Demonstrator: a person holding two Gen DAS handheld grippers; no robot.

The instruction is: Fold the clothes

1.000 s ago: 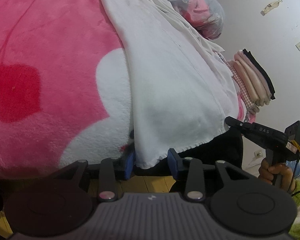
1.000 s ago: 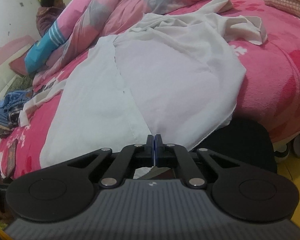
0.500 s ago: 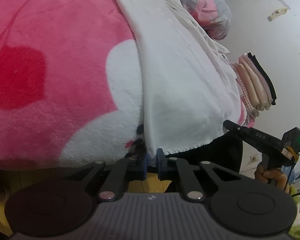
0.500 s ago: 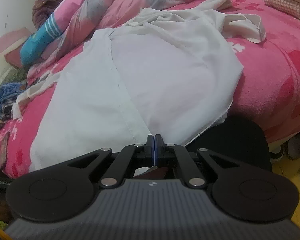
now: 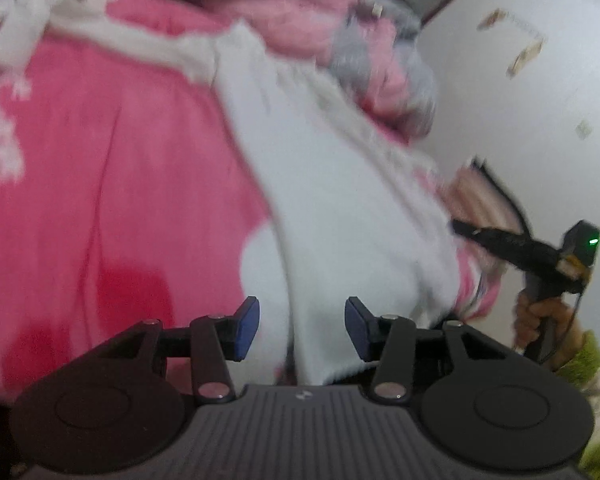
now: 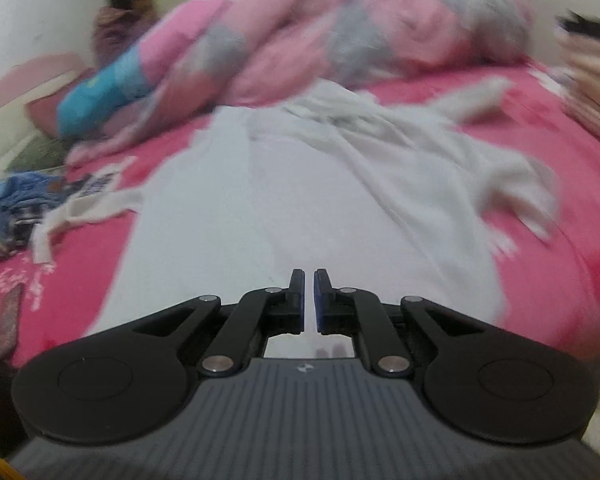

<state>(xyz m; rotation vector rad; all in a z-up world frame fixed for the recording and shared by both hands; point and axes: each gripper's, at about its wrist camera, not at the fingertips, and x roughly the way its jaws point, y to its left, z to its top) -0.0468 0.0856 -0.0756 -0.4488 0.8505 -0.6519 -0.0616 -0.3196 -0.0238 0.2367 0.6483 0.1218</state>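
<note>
**Two grippers over one white garment on a pink bed**

Left wrist view. One pink blanket (image 5: 112, 184) with white and red patches covers the bed. One white garment (image 5: 340, 216) lies along it, its hem hanging over the near edge. The left gripper (image 5: 302, 326) has its jaws apart and opening; the hem shows between the blue pads (image 5: 247, 326), and neither pad presses it. One rumpled pink-and-grey quilt (image 5: 364, 40) lies at the far end. A white wall (image 5: 540, 128) stands to the right. A stack of folded clothes (image 5: 484, 196) sits by the garment's far edge, too blurred to count. The right gripper (image 5: 456, 226) shows at the right, held in a hand (image 5: 534, 314); its tip is at the garment's edge, though blur hides any contact.

Right wrist view. The garment (image 6: 300, 208) is spread across the blanket (image 6: 560, 232), crumpled towards the quilt (image 6: 320, 40). The right gripper (image 6: 308, 300) has only a narrow slit between its jaws, and they are opening; no cloth is seen between them. One person (image 6: 116, 28) sits far left by the wall. One blue bundle (image 6: 16, 200) lies at the left edge. The folded stack (image 6: 592, 92) sits far right. One loose white strip (image 6: 88, 208) lies left of the garment.
</note>
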